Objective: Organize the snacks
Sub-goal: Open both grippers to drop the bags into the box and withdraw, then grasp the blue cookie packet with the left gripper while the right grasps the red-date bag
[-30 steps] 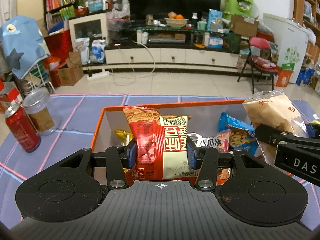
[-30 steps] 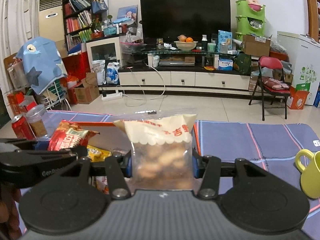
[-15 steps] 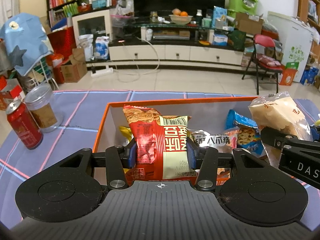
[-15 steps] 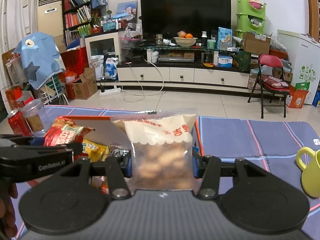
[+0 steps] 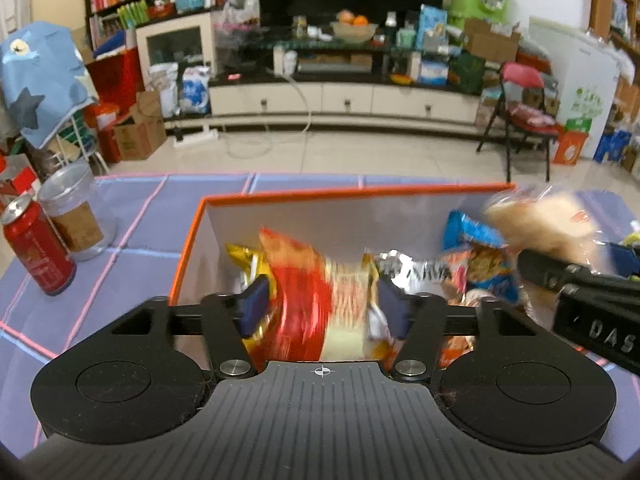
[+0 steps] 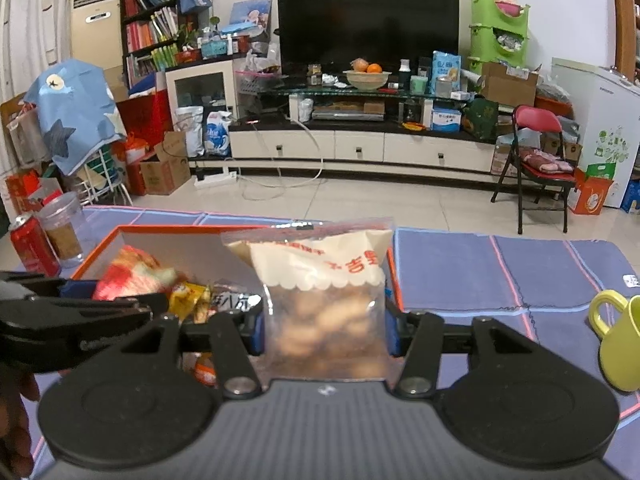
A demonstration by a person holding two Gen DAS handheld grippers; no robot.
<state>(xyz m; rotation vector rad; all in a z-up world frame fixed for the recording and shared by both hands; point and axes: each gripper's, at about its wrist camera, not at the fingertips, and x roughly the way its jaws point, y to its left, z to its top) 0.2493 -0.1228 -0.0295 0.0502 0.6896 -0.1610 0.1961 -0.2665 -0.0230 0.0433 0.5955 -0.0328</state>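
Observation:
An orange-rimmed box (image 5: 352, 191) (image 6: 168, 229) on the purple mat holds several snack packets. My left gripper (image 5: 322, 304) is over the box with its jaws a little apart around a red and yellow snack bag (image 5: 320, 300), which is motion-blurred and low between the pads, also seen in the right wrist view (image 6: 128, 272). My right gripper (image 6: 324, 328) is shut on a clear bag of brown snacks with a white top (image 6: 324, 300) (image 5: 548, 224), held over the box's right end.
A red can (image 5: 34, 244) and a clear jar (image 5: 74, 212) stand left of the box. A yellow-green mug (image 6: 618, 344) sits on the mat at the right. Inside the box lie yellow (image 5: 244, 260), silver (image 5: 416, 270) and blue (image 5: 476, 252) packets.
The left jaws have opened and the red bag has dropped lower into the box, blurred by motion. Both grippers have tipped down toward the box. The right gripper still holds its bag.

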